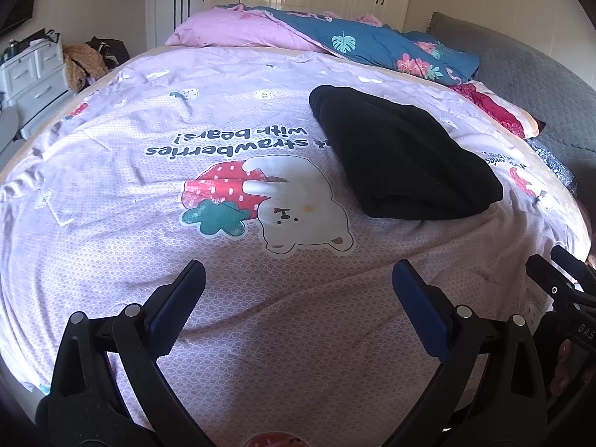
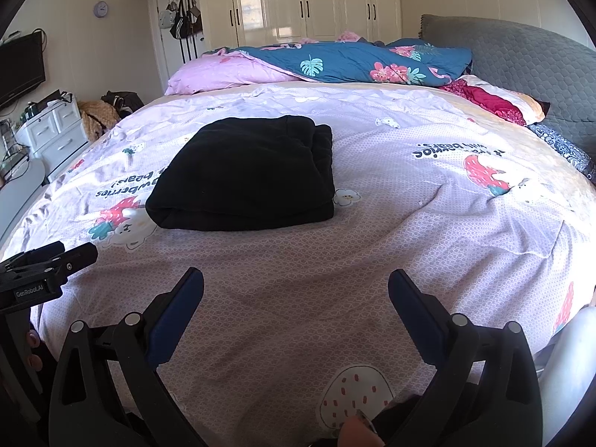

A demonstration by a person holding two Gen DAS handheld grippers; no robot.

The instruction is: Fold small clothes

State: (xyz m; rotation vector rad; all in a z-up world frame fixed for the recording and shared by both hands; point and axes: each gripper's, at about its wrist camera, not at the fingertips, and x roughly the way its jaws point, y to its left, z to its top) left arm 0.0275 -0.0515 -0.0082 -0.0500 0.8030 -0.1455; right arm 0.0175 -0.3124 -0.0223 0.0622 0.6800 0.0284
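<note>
A black garment [image 1: 402, 156] lies folded into a thick rectangle on the lilac bear-print bed sheet [image 1: 260, 298]. It also shows in the right wrist view [image 2: 246, 175], ahead and left of centre. My left gripper [image 1: 298, 279] is open and empty, low over the sheet, with the garment ahead to its right. My right gripper [image 2: 296, 287] is open and empty, near the bed's front edge, well short of the garment. The right gripper's side shows at the right edge of the left wrist view [image 1: 558, 279]. The left gripper shows at the left edge of the right wrist view [image 2: 48, 264].
A pink and blue floral quilt [image 2: 335, 63] is bunched at the far side of the bed. A grey headboard [image 2: 521, 70] and red pillow [image 2: 491, 100] are at the right. White drawers [image 2: 52, 130] and piled clothes [image 2: 100, 111] stand left of the bed.
</note>
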